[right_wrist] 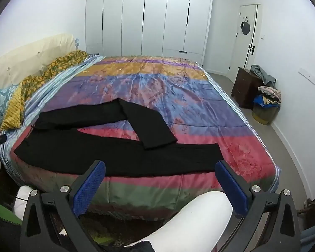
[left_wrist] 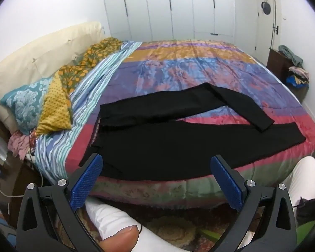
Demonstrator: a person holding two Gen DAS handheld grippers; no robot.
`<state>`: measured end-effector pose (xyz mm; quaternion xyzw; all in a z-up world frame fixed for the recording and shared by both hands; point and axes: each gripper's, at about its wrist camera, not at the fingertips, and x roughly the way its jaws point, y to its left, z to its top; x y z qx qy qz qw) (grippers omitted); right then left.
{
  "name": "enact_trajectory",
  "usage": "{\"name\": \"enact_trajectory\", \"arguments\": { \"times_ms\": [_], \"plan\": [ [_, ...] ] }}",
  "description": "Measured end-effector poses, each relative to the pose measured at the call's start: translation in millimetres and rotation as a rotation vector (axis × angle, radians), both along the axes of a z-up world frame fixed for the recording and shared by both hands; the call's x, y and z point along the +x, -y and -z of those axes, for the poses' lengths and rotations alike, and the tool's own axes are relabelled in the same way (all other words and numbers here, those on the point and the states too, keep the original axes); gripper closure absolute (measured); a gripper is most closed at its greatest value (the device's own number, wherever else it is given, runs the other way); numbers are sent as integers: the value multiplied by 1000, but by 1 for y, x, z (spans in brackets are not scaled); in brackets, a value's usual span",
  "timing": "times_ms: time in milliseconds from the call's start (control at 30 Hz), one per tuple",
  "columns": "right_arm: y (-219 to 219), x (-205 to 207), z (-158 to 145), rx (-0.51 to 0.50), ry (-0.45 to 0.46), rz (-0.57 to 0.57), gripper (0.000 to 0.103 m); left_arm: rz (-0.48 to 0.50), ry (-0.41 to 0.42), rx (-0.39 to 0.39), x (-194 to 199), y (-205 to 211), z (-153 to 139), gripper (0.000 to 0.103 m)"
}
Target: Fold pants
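Note:
Black pants [left_wrist: 168,145] lie spread on the near part of a bed with a multicoloured cover [left_wrist: 178,67]. The waist is at the left, and the far leg bends back so its cuff rests over the near leg. In the right wrist view the pants [right_wrist: 107,153] show the same layout on the cover [right_wrist: 168,84]. My left gripper [left_wrist: 156,163] hovers open in front of the bed's near edge, its blue pads [left_wrist: 86,182] holding nothing. My right gripper [right_wrist: 160,170] is also open and bare, short of the near leg.
Pillows [left_wrist: 37,109] and a cream headboard [left_wrist: 42,56] sit at the left. White wardrobes [right_wrist: 149,16] stand behind the bed. A dark bedside cabinet [right_wrist: 244,88] and a heap of clothes [right_wrist: 266,96] are at the right wall. The person's white-clad knees [right_wrist: 191,224] are below the grippers.

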<state>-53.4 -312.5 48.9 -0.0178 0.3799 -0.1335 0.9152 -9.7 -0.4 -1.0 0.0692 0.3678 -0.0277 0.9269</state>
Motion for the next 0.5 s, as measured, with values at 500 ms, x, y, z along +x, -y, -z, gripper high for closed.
{"name": "enact_trajectory", "arguments": {
  "times_ms": [500],
  "plan": [
    [6,-13,20,46,26,-12,0,7,-53,-43,15,-12,9,0]
  ]
}}
